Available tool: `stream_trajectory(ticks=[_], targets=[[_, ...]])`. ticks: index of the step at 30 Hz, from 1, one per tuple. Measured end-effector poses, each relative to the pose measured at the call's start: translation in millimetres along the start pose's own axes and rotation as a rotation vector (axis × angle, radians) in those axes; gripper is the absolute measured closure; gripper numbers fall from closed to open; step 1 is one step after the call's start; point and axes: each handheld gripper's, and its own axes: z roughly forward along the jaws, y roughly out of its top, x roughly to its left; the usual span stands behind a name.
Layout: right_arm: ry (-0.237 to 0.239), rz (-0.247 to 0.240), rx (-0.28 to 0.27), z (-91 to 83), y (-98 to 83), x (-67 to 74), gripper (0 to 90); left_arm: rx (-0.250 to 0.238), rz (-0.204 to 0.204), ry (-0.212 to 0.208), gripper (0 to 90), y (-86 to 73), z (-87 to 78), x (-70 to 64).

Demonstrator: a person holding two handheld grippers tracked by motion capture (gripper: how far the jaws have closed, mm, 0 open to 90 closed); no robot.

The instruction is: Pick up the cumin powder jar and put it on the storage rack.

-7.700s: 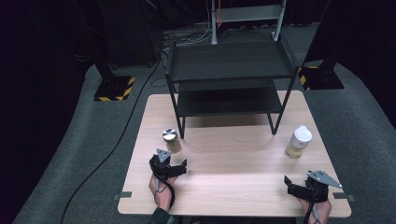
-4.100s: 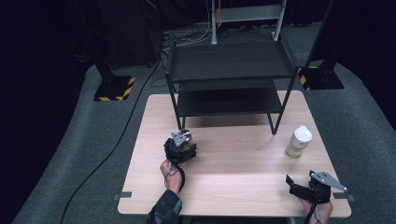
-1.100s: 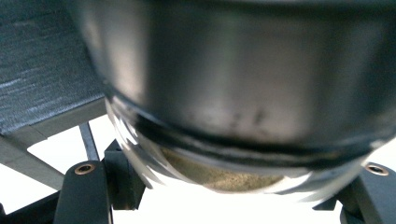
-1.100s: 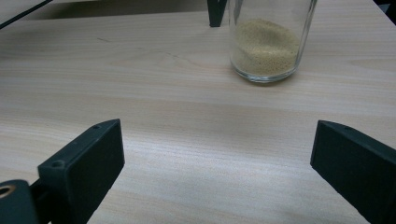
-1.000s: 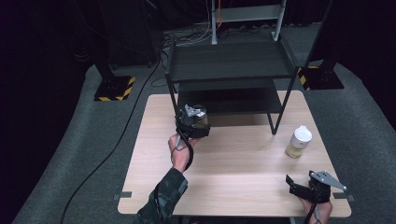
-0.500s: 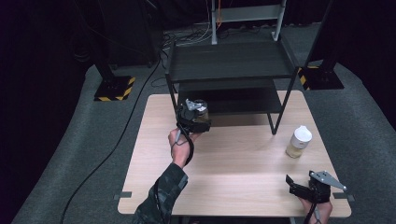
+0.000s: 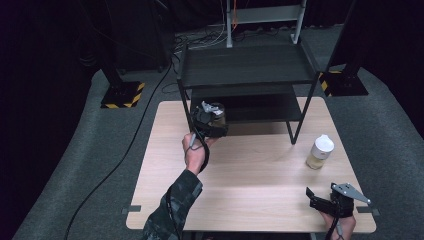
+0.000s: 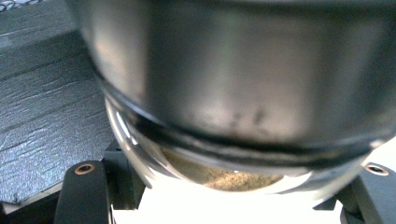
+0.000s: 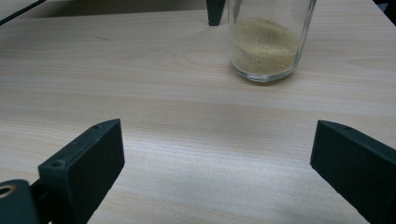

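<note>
The left tongs (image 7: 214, 120) pinch a glass jar (image 7: 218, 113) with a metal lid, holding it in the air at the front left corner of the black shelf rack (image 7: 245, 67), level with the rack's lower shelf (image 7: 255, 106). In the left gripper view the jar (image 8: 233, 93) fills the space between the two black jaws, its lid band close to the lens and a pale granular fill visible through the glass below it.

The step in hand appears to be placement of the jar on the rack's lower shelf. To do it well, the jar is kept upright so the fill does not shift, and is carried in past the front left post (image 7: 184, 85) of the rack without striking it. The base is brought flat onto the shelf before the grip is released; a release above the shelf risks a tip or a roll. The pinch sits high, near the lid, so the jar may swing if moved abruptly.

The right tongs (image 9: 215, 158) stand spread and hold nothing, low over the surface (image 7: 250, 175), well to the front right of the rack. A second jar (image 7: 320, 151) with a white lid stands on the surface near the rack's front right leg.
</note>
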Motion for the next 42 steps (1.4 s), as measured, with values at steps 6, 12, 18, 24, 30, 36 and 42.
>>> stream_trajectory(ticks=[6, 12, 18, 24, 30, 36, 42], targets=[[-0.003, 0.003, -0.002, -0.3, -0.3, 0.3, 1.3, 0.013, -0.01, 0.004, 30.2, 2.1, 2.8, 1.6], [-0.004, 0.002, -0.001, -0.1, -0.1, 0.6, 1.3, -0.003, -0.016, 0.013, 30.2, 3.1, 2.0, 4.2], [-0.005, 0.002, -0.001, -0.1, -0.1, 0.7, 1.3, -0.016, -0.005, 0.018, 30.2, 6.7, 0.6, 3.0], [-0.005, 0.004, -0.001, -0.2, -0.2, 0.5, 1.4, -0.024, -0.009, 0.026, 30.2, 7.8, 2.1, 3.3], [-0.005, 0.006, -0.003, -0.4, -0.5, 0.2, 1.3, -0.04, -0.012, 0.032, 30.2, 7.7, 4.2, 3.8], [-0.005, 0.006, -0.002, -0.3, -0.3, 0.1, 1.4, -0.051, -0.011, 0.043, 30.2, 10.1, 7.3, 3.7], [-0.005, 0.009, -0.004, -0.5, -0.7, -0.1, 1.4, -0.066, -0.005, 0.057, 30.2, 11.2, 13.0, 2.3]])
